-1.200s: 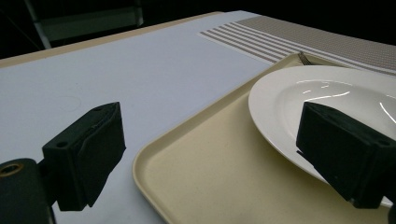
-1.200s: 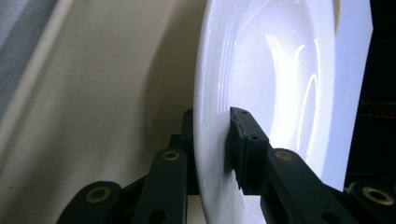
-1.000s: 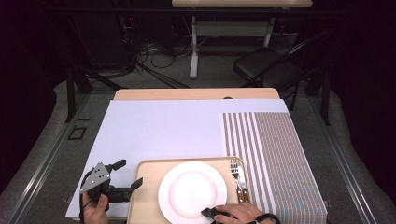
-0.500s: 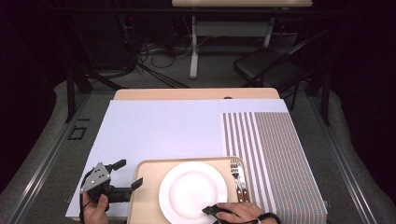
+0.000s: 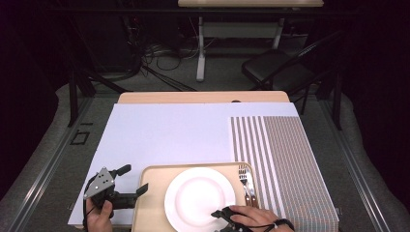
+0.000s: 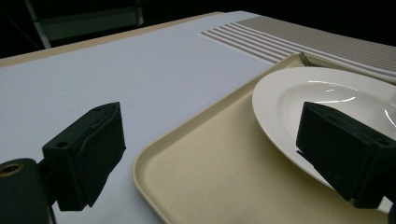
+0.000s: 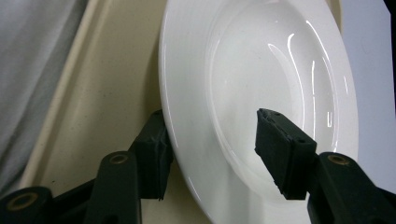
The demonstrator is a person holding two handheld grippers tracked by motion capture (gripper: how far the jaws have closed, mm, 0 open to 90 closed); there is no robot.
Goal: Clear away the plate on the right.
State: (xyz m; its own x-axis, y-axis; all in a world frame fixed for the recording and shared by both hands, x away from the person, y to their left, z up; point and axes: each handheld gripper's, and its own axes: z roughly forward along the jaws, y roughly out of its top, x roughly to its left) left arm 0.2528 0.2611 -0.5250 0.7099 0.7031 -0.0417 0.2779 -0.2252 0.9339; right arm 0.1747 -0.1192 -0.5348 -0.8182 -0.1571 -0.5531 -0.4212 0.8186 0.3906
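my right gripper (image 7: 210, 154) had just been opening, its jaws straddling the near rim of the round white ceramic plate (image 5: 199, 197) on the beige plastic tray (image 5: 151, 193) (one pad under, one above), while my left gripper (image 5: 126, 182) gaped wide and empty at the tray's left edge.

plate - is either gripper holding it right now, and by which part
Nothing is held. The right gripper straddles the plate's near rim with its jaws just opened and apart from it; the left gripper is open over the tray.
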